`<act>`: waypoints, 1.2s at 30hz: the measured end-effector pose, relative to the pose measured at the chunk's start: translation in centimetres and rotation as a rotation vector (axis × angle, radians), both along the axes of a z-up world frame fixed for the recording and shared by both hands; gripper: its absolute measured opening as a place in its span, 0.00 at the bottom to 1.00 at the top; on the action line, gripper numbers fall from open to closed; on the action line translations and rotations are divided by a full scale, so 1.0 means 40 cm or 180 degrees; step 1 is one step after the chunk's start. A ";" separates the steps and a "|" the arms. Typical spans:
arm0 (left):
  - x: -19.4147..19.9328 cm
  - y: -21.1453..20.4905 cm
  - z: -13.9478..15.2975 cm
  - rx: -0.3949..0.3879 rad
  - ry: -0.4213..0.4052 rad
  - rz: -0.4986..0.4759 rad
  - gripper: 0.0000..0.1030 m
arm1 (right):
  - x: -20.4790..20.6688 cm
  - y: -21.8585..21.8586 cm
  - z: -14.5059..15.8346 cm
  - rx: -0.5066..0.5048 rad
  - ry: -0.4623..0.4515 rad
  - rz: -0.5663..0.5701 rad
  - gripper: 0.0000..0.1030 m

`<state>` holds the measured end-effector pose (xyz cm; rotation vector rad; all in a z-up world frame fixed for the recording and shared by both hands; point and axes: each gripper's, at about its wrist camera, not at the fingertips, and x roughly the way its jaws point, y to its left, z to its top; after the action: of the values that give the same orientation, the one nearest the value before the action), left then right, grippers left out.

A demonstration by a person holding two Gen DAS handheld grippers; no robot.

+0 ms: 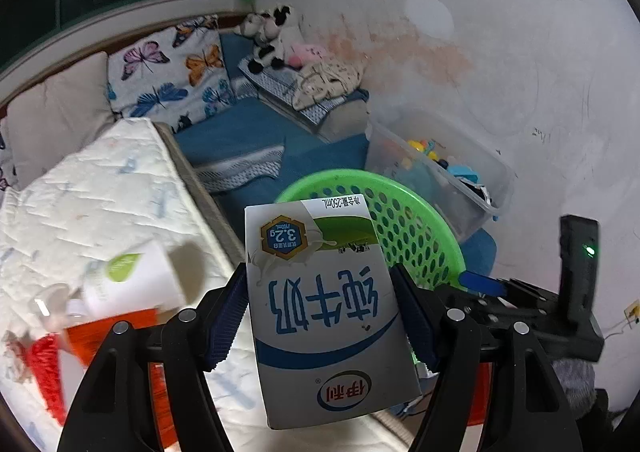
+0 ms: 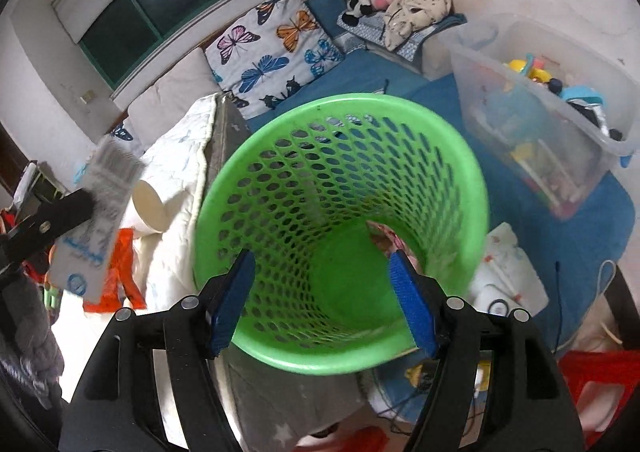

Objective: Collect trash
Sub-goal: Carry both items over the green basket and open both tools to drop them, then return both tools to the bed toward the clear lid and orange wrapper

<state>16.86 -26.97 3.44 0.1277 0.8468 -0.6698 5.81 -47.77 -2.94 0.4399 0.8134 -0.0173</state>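
While the left gripper (image 1: 322,316) clamps a smooth, boxy milk carton (image 1: 324,308) at lower centre, its long axis runs up-frame, print inverted. Beyond it stands a perforated green plastic basket (image 2: 340,228). Open and holding nothing, the right gripper (image 2: 322,304) frames that basket; a clear toy bin (image 2: 536,119) sits upper right.

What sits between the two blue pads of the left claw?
A milk carton, upside down, pinched between the left gripper's blue pads; the left wrist view shows it. The green basket lies just beyond.
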 end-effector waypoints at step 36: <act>-0.061 0.045 -0.025 -0.0129 0.0096 -0.0037 0.77 | -0.115 0.063 0.000 0.0040 -0.0120 0.0025 0.69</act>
<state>14.43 -25.17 2.42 0.0863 0.8614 -0.7007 1.19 -45.26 -2.92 0.4478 0.7785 0.0033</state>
